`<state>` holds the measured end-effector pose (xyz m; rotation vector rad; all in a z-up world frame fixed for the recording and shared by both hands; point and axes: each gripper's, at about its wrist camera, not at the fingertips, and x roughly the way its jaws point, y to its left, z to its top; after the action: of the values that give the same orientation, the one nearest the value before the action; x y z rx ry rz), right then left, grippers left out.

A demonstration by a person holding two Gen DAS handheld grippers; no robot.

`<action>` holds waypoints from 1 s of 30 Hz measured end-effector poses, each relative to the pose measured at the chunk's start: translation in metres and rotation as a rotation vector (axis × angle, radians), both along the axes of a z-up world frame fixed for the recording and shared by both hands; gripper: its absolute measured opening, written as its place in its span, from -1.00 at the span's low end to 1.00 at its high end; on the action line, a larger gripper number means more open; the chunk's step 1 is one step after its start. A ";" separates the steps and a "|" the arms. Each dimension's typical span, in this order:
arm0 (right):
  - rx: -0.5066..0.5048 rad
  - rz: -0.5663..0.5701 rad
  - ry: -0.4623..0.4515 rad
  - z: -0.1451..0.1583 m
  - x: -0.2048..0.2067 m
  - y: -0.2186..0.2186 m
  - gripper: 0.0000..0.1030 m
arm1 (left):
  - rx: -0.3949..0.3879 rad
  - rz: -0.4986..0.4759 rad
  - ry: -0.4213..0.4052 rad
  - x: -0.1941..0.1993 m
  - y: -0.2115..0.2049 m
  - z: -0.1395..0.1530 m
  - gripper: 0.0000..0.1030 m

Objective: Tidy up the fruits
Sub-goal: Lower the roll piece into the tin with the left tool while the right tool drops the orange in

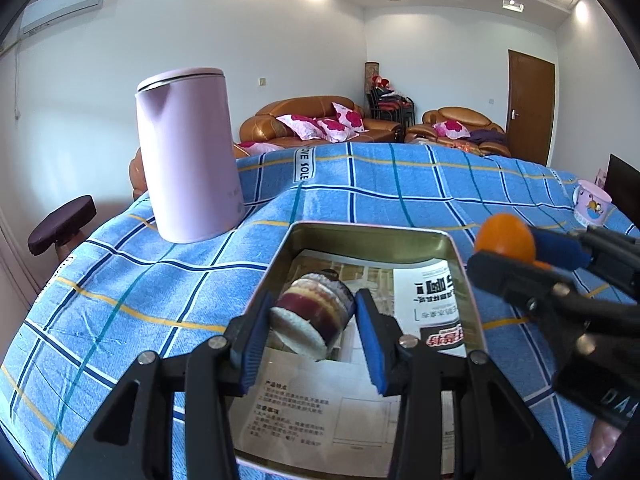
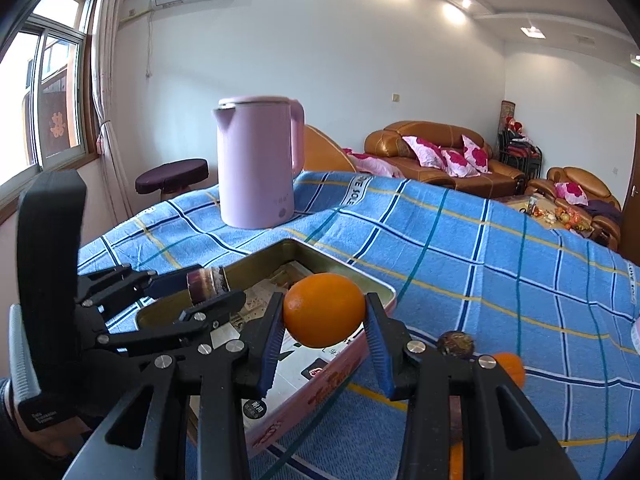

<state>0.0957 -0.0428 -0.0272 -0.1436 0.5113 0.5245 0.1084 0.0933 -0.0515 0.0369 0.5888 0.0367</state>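
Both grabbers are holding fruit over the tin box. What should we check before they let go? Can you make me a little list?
1. Left gripper grips the purple sliced fruit: ok.
2. Right gripper grips the orange on both sides: ok.
3. Purple fruit is above the tin, inside its rim: ok.
4. Orange is fully over the tin, not its near edge: cannot tell.
5. Room left in the tin, with only papers in it: ok.
6. Pink kettle stands clear of both grippers: ok.

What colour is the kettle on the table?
Pale pink kettle; right wrist view shows it best.
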 end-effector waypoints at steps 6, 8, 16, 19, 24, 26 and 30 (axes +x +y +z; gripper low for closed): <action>-0.013 0.011 0.021 -0.009 0.007 0.009 -0.20 | 0.004 0.003 0.011 0.007 0.005 -0.002 -0.14; -0.019 0.013 0.026 -0.012 0.008 0.011 -0.20 | 0.002 0.003 0.016 0.008 0.006 -0.003 -0.15; -0.037 0.030 0.042 -0.017 0.011 0.018 -0.20 | 0.009 0.005 0.025 0.010 0.007 -0.004 -0.15; -0.044 0.034 0.045 -0.019 0.011 0.020 -0.20 | 0.008 0.005 0.028 0.011 0.008 -0.004 -0.15; -0.059 0.041 0.058 -0.024 0.013 0.022 -0.20 | 0.011 0.004 0.037 0.013 0.009 -0.005 -0.14; -0.065 0.044 0.062 -0.026 0.014 0.023 -0.20 | 0.014 0.001 0.041 0.014 0.008 -0.005 -0.14; -0.073 0.052 0.074 -0.030 0.015 0.025 -0.20 | 0.012 0.000 0.058 0.017 0.010 -0.006 -0.14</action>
<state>0.1105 -0.0176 -0.0569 -0.2079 0.6002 0.5633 0.1250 0.1035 -0.0580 0.0497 0.6463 0.0390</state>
